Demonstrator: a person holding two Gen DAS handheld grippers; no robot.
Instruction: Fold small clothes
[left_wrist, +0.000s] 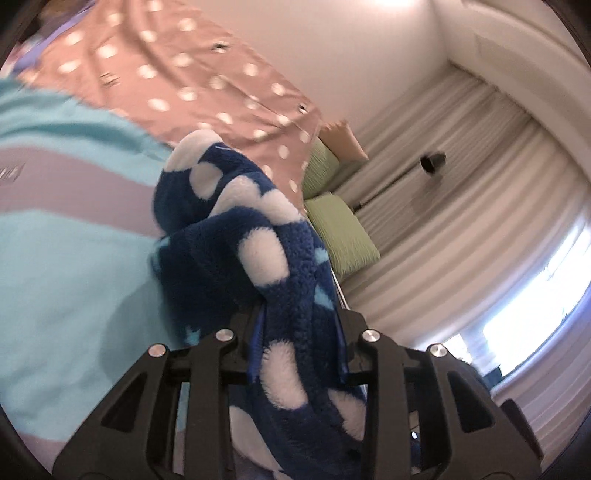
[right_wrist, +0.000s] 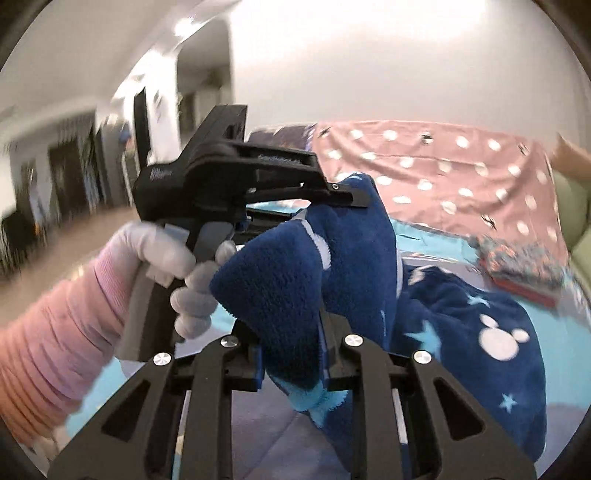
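While both hand-held grippers, left (left_wrist: 299, 347) and right (right_wrist: 291, 354), clamp the blue fleece garment (right_wrist: 332, 258) above the bed (left_wrist: 55, 258), folding seems barely begun.

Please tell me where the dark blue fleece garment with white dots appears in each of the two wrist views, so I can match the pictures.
Left wrist view: the blue fleece garment rises from bottom centre, clamped in the left gripper.
Right wrist view: it fills centre and lower right, clamped in the right gripper; the left gripper also grips it above.
Shared landmark: the pink dotted cloth behind.
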